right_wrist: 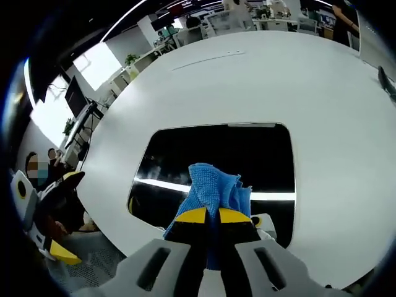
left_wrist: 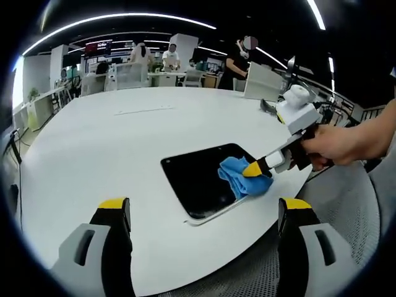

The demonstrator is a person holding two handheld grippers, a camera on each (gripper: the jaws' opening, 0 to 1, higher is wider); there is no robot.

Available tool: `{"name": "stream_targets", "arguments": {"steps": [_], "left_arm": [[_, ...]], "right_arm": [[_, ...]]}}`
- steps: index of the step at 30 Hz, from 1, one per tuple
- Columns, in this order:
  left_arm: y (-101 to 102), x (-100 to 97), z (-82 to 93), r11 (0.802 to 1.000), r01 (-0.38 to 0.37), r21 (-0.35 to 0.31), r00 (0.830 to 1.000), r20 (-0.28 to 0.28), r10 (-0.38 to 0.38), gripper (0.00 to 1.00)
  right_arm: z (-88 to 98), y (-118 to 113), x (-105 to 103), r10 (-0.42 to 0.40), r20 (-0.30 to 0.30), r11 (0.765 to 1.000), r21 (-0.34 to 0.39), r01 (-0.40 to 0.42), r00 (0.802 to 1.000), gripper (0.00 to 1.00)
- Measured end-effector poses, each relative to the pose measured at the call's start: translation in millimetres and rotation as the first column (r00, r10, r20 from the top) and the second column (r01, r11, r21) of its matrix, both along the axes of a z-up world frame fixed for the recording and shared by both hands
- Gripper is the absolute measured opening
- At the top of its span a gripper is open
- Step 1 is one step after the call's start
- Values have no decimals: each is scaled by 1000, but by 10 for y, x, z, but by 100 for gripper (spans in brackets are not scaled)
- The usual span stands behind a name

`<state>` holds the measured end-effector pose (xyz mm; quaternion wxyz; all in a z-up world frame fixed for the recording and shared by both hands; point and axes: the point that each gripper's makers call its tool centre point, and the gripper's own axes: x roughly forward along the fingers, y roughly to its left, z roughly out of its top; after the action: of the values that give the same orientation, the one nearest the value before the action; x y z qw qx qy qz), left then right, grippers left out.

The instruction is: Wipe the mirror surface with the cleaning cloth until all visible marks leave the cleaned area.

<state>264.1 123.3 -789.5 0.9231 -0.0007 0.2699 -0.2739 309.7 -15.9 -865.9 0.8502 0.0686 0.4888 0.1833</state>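
A dark rectangular mirror (left_wrist: 198, 179) lies flat on the white round table (left_wrist: 111, 142) near its front edge. A blue cleaning cloth (left_wrist: 238, 176) rests on the mirror's right part, pinched by my right gripper (left_wrist: 255, 169), which comes in from the right held by a hand (left_wrist: 337, 145). In the right gripper view the cloth (right_wrist: 213, 189) bunches up between the shut yellow-tipped jaws of my right gripper (right_wrist: 213, 216), pressed on the mirror (right_wrist: 216, 154). My left gripper (left_wrist: 201, 207) hovers over the table's near edge with its jaws wide apart and nothing between them.
A white box (left_wrist: 263, 80) and a small dark item (left_wrist: 267, 106) sit at the table's far right. Desks, chairs and people stand in the office behind. The left gripper (right_wrist: 52, 207) shows at the left edge of the right gripper view.
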Motion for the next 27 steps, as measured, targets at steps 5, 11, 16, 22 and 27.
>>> {"name": "stream_targets", "arguments": {"steps": [5,11,16,22,27], "left_arm": [[-7,-8,-2,1000,4,-3,1000,-5,-4,99],[-20,-11,22,999,-3,-43,1000,-18,2,99],[-32,-18,12,999,6,-33,1000,-15,-7,99],[-32,-23,-9,1000,17,-13,1000,-14,-18,99],[-30,-27,-13,1000,20,-13,1000,-17,-20,99]], "right_arm": [[-2,103,16,17,-6,1000,4,-17,1000,0],[8,223,24,25,-13,1000,14,-25,1000,0],[5,340,41,33,-21,999,22,-32,999,0],[3,528,36,70,-18,997,17,-70,997,0],[3,624,51,87,-20,996,19,-86,996,0]]}}
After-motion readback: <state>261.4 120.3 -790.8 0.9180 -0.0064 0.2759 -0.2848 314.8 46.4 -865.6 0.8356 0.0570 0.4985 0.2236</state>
